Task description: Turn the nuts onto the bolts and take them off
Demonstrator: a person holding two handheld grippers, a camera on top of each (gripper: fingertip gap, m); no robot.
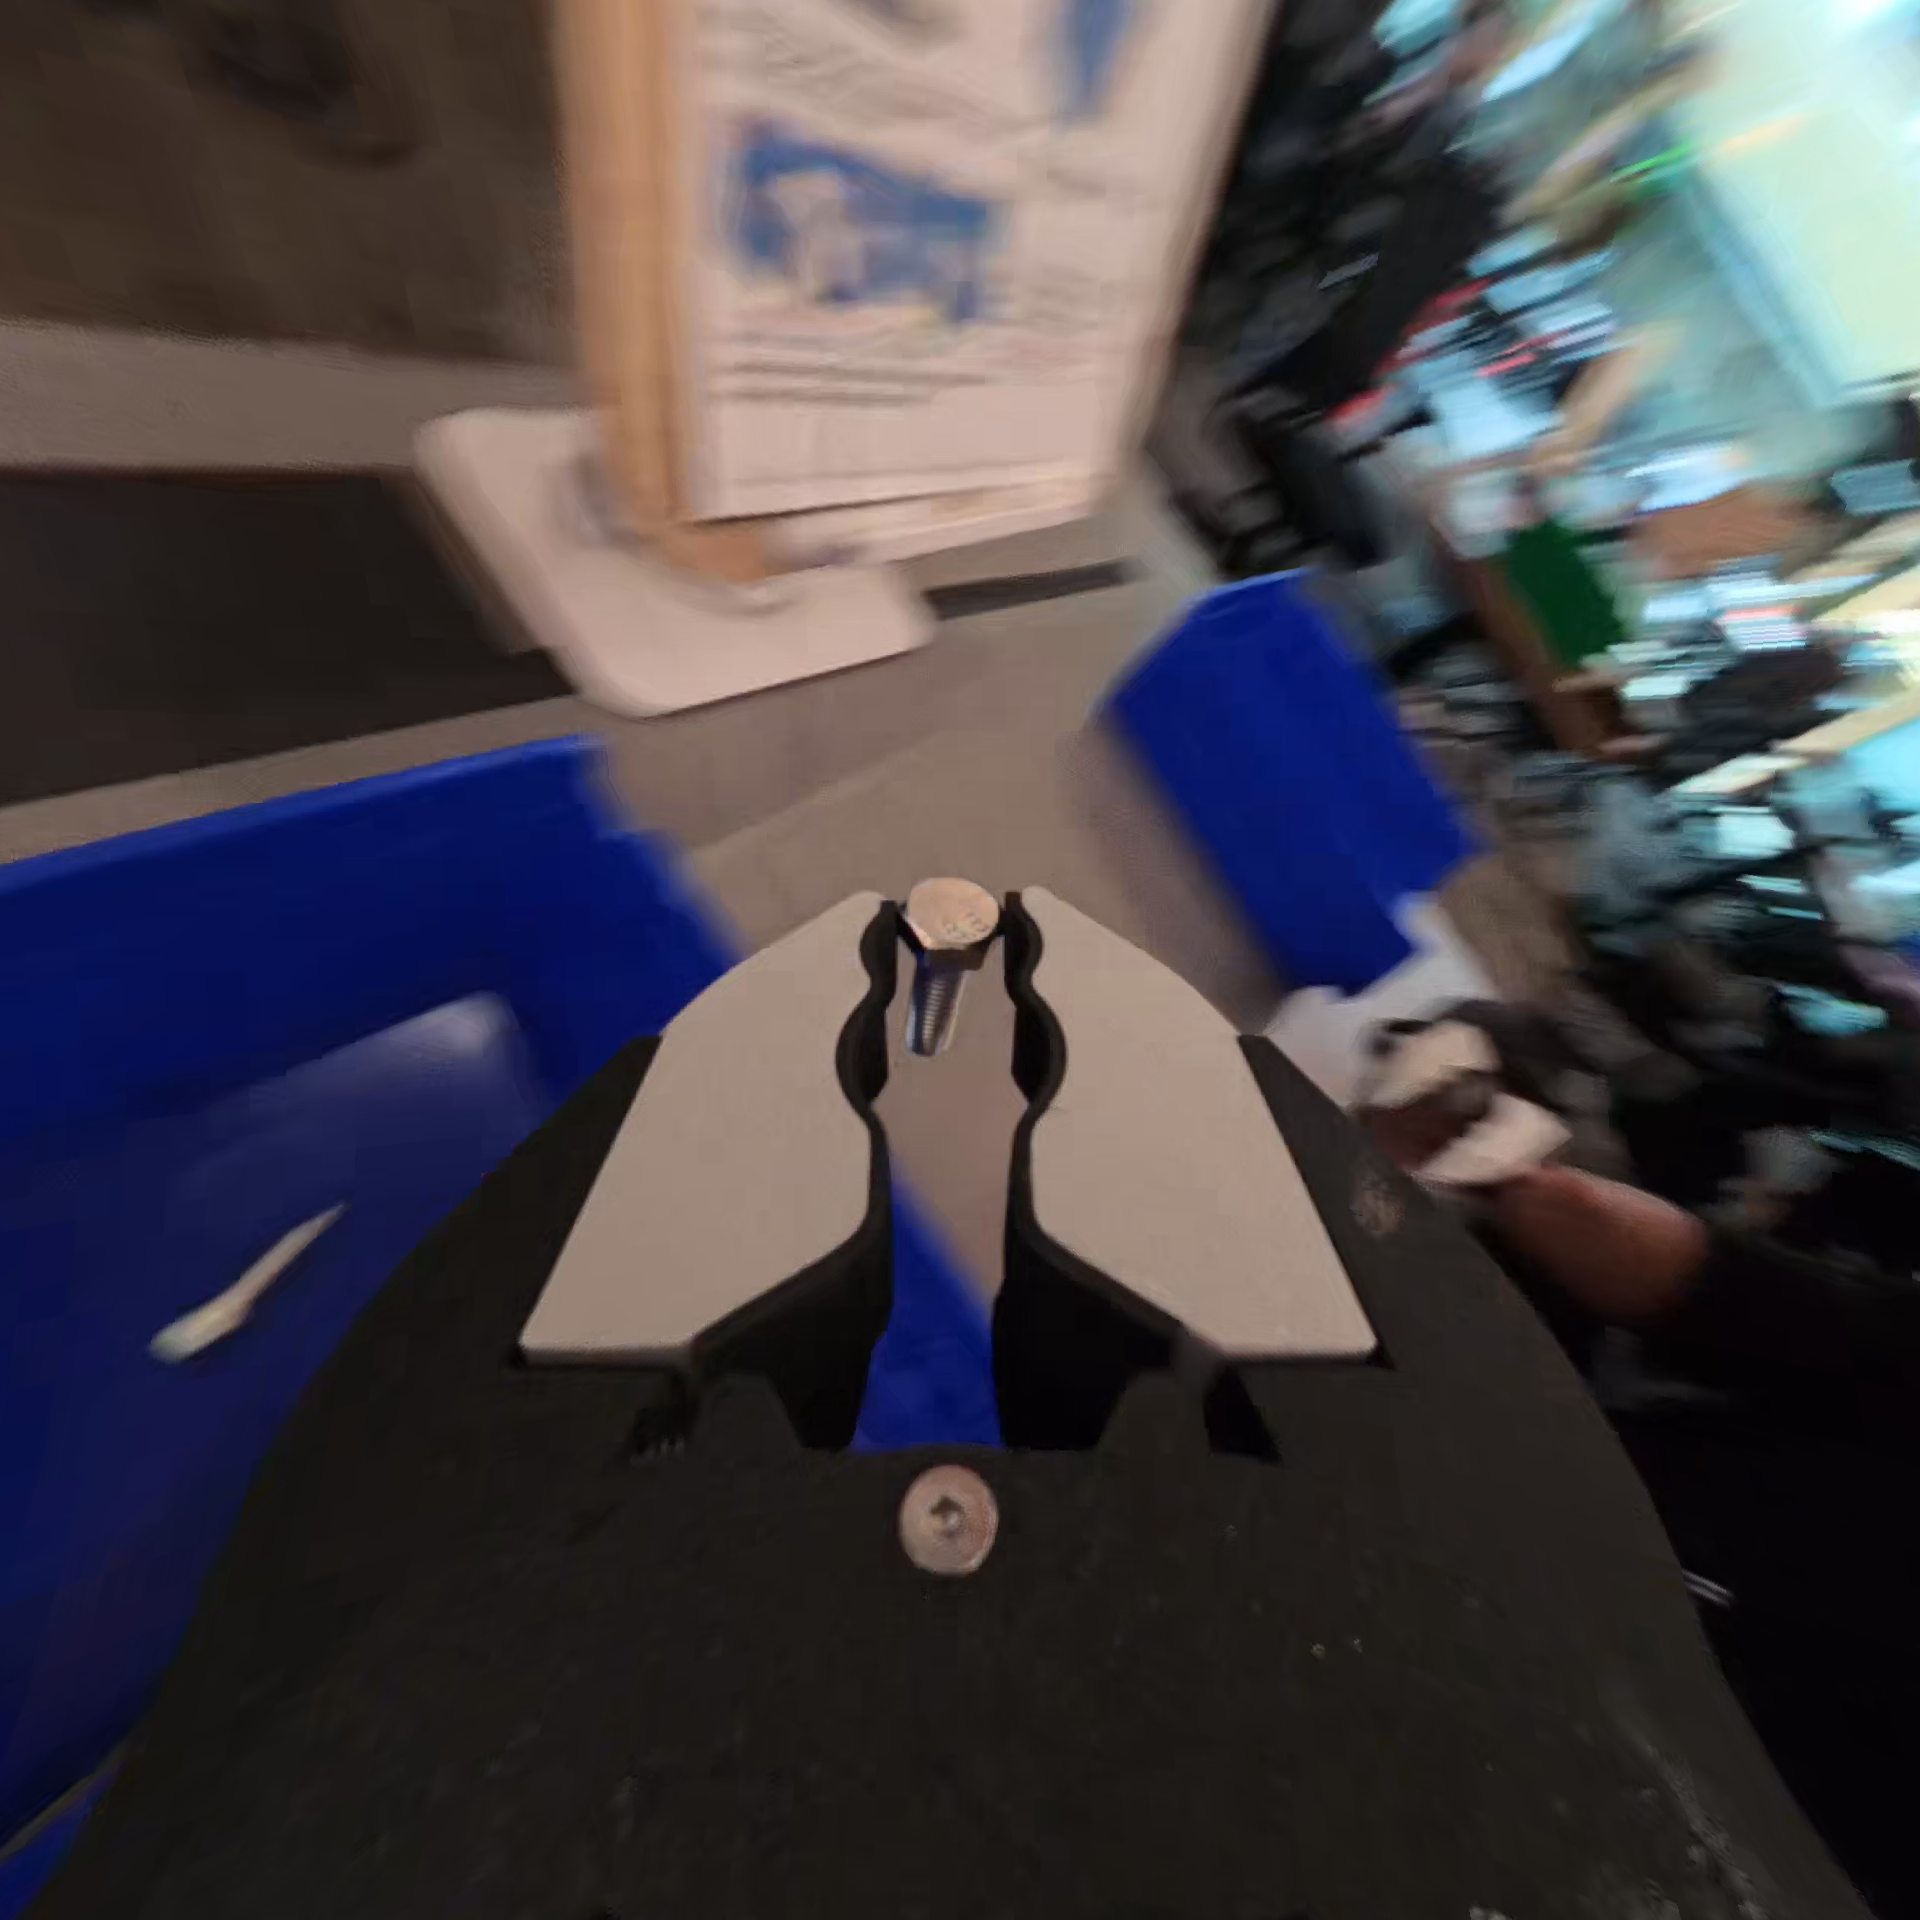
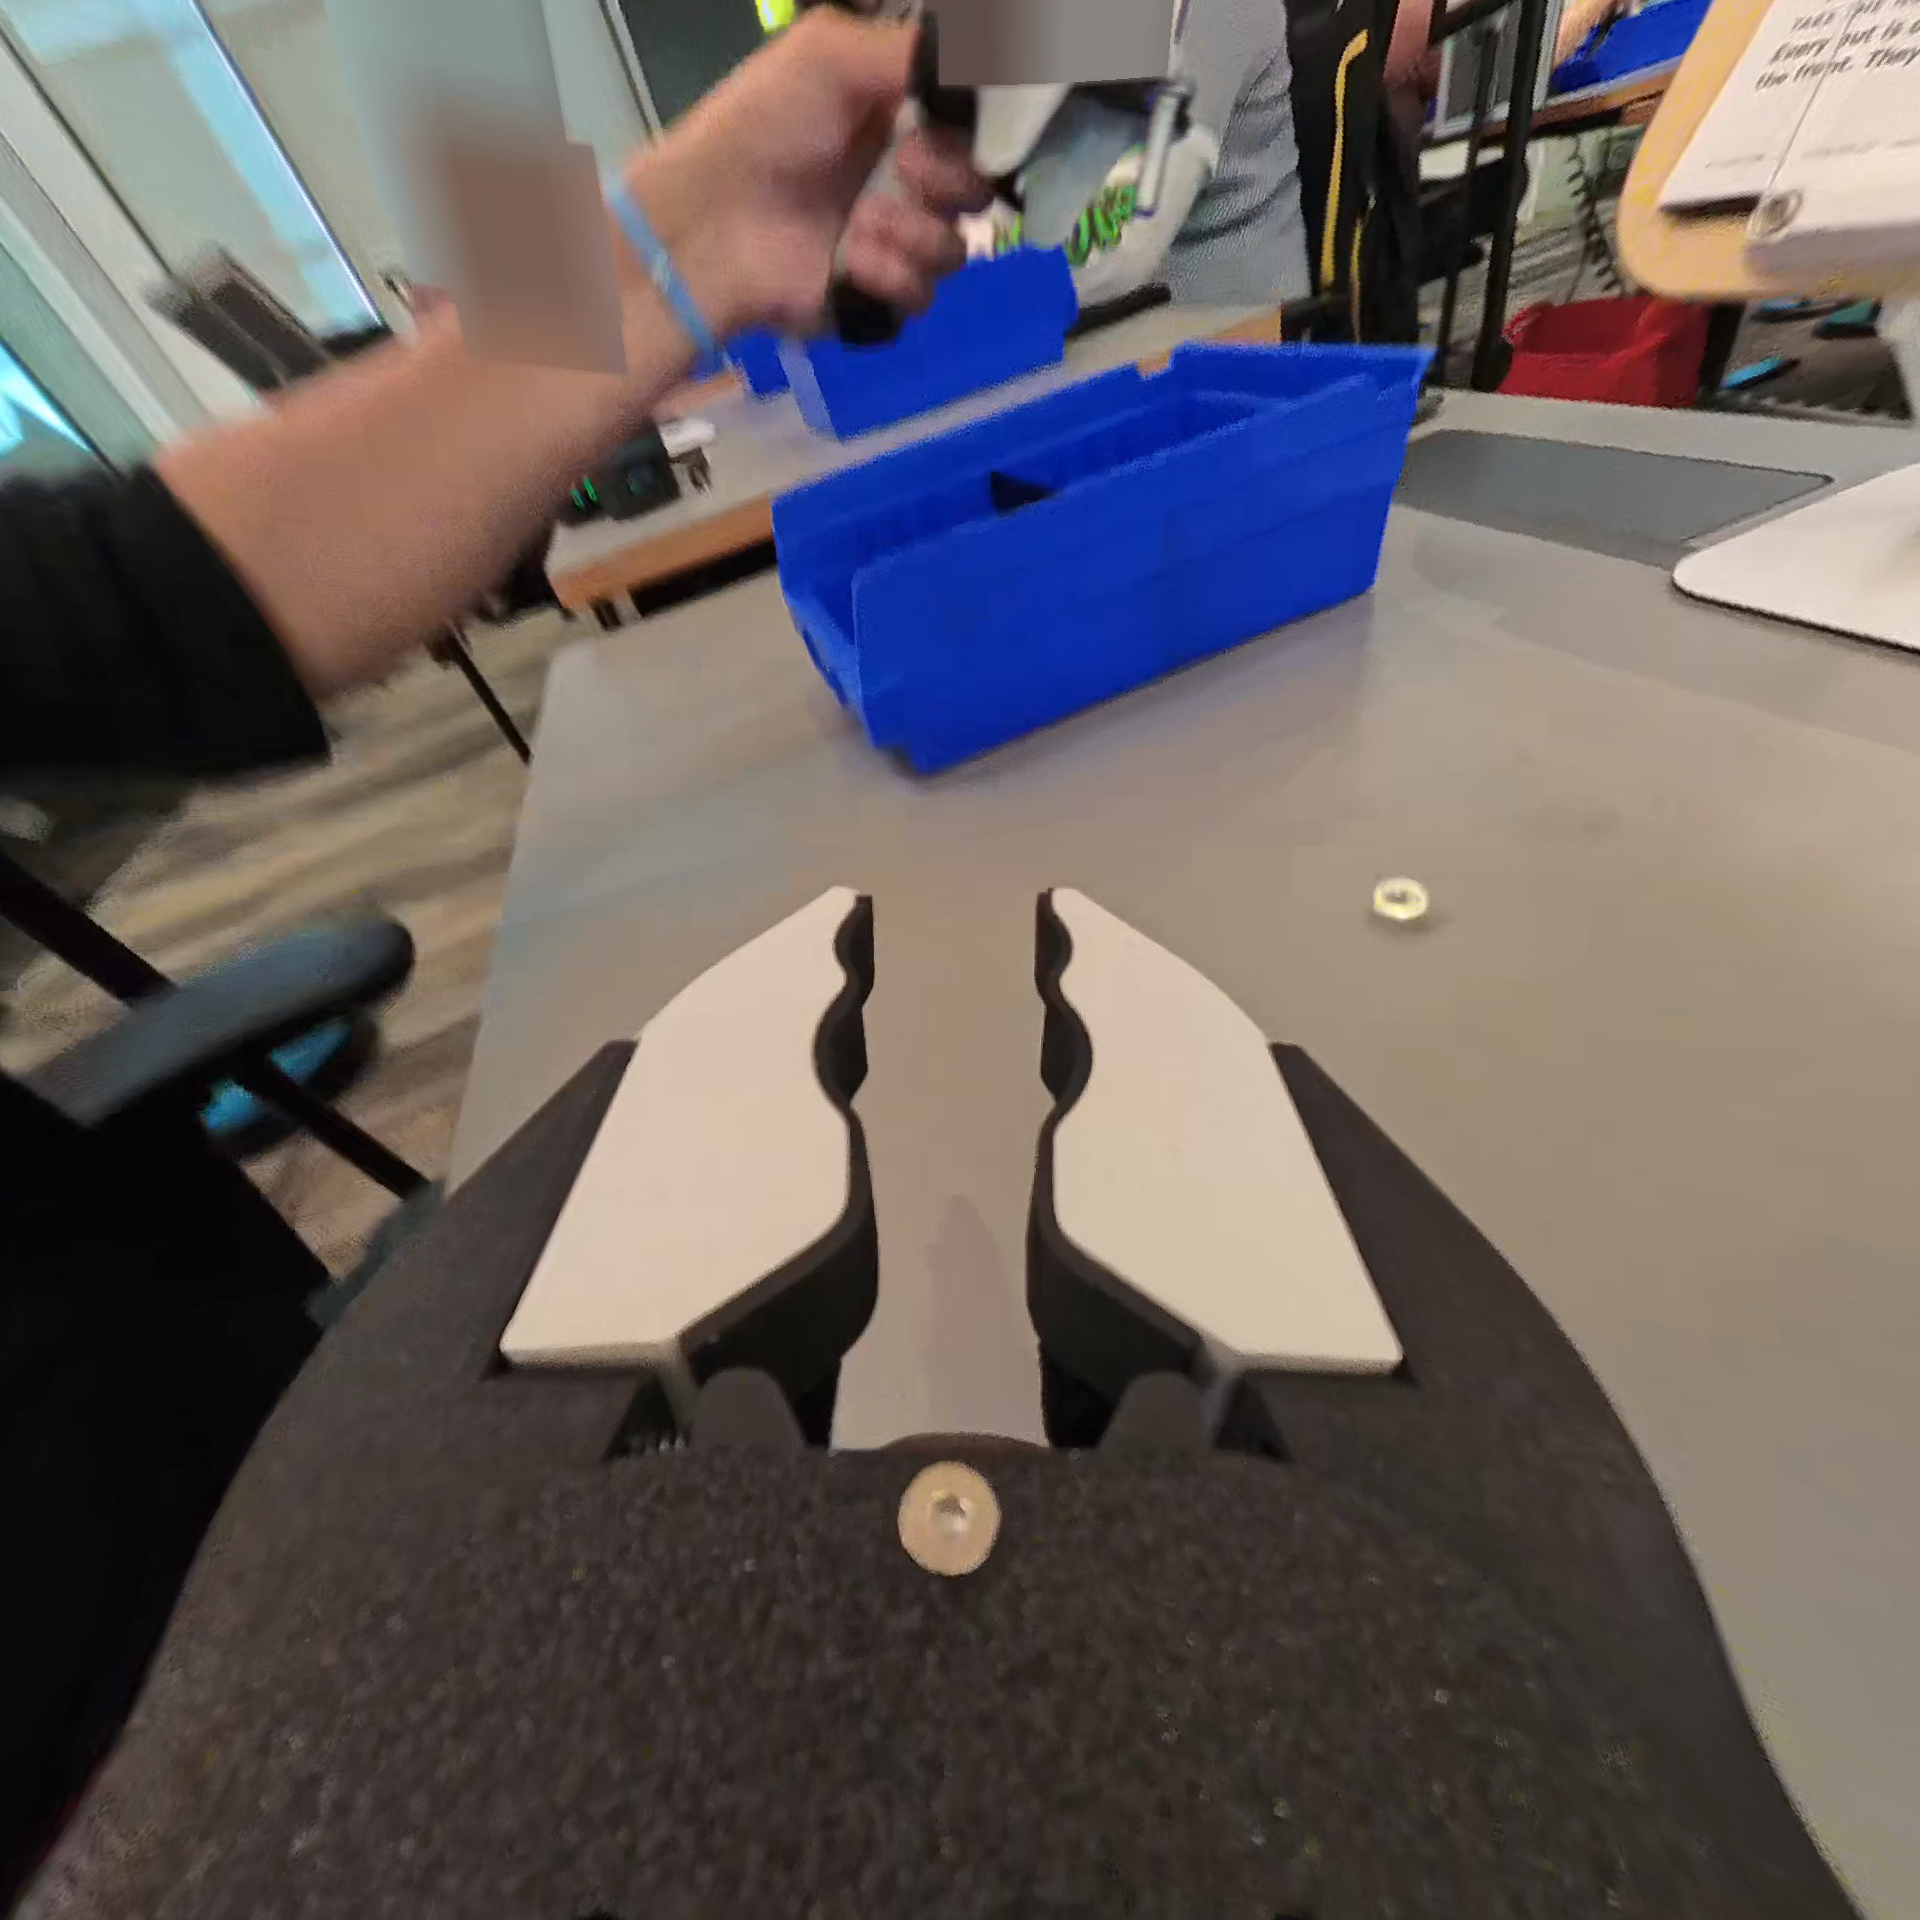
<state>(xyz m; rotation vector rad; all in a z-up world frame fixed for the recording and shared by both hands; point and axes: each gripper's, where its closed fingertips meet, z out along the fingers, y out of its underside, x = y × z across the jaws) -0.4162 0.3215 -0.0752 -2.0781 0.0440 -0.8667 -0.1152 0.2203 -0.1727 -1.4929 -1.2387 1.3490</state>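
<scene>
A wide stretch of bare grey table (image 2: 1299,1091) was left open ahead of the right gripper (image 2: 954,914), broken only by a nut (image 2: 1401,900) to its right. Farther on, the way was blocked by a blue bin (image 2: 1091,582). The space above that bin was taken up by the person's left hand (image 2: 790,177).

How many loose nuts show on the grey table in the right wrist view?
1. A single nut lies flat on the grey table, right of the open right gripper and nearer than the blue bin. More may be hidden inside the bin.
</scene>
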